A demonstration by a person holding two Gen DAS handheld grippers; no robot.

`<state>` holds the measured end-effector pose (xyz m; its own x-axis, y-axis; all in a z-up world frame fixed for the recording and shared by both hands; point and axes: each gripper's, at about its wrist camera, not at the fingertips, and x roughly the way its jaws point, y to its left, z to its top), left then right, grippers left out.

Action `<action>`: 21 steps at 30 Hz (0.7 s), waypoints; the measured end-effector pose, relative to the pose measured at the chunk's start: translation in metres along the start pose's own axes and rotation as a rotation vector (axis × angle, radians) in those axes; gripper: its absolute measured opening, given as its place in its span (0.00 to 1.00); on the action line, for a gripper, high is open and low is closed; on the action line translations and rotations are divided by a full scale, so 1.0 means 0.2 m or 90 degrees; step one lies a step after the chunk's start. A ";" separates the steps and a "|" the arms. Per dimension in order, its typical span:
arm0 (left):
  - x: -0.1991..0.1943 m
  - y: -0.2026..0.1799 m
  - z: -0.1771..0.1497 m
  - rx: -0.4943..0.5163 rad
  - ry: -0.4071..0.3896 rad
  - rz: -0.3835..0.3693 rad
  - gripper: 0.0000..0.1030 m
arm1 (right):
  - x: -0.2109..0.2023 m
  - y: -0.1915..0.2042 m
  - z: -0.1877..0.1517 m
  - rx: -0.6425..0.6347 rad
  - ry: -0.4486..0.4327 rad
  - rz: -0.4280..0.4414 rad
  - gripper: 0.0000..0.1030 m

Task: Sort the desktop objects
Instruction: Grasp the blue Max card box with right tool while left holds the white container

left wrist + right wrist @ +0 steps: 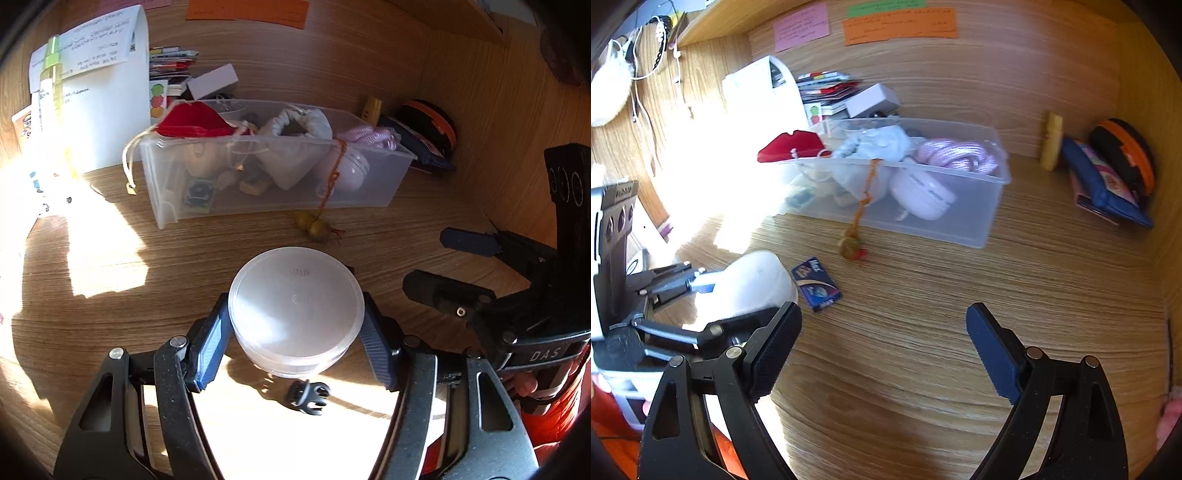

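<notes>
Left wrist view: the left gripper [295, 332] is set round a round translucent container [295, 310] w/ lid, one blue pad at each side of it, apparently touching the wall; whether real pressure is on yet can't be told, so it is judged as a grip just being taken. The container stands on the wooden desk [110, 280], near the front of the clear storage bin [273, 177], a bit toward the camera from it. A small black clip [308, 397] lies on the container's near side; a bead charm on an orange cord [317, 227] lies between container and bin, the cord hung over the bin's front rim.

In the right wrist view the right gripper [882, 339] is seen w/ fingers wide apart, nothing between them, over bare desk in front of the bin. A small blue packet [816, 284] lies just beside the container, on the bin side.

To do the step well: pads should be kept below the lid rim, centred on the body, squeezed gently as thin plastic may flex or pop out. It should be lifted straight up, clear of charm & cord, before being carried toward the bin.
</notes>
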<state>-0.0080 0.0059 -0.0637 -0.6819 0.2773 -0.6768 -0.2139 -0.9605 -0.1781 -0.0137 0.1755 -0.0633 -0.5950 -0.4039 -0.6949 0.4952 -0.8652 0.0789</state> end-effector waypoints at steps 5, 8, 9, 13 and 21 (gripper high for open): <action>-0.07 0.10 0.05 -0.019 -0.033 0.026 0.63 | 0.08 0.09 0.04 -0.034 0.034 0.036 0.85; -0.10 0.15 0.07 -0.026 -0.053 0.038 0.63 | 0.12 0.18 0.07 -0.078 0.041 0.063 0.78; -0.11 0.16 0.08 -0.029 -0.058 0.038 0.63 | 0.13 0.21 0.08 -0.093 0.043 0.062 0.74; -0.14 0.20 0.10 -0.036 -0.073 0.040 0.63 | 0.21 0.30 0.10 -0.148 0.073 0.058 0.54; -0.15 0.23 0.12 -0.041 -0.081 0.036 0.63 | 0.31 0.30 0.10 -0.182 0.101 0.048 0.32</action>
<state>-0.0142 -0.0464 -0.0339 -0.7757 0.2191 -0.5919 -0.1301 -0.9732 -0.1897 -0.0324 0.0925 -0.0875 -0.4550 -0.3920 -0.7995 0.7048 -0.7073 -0.0543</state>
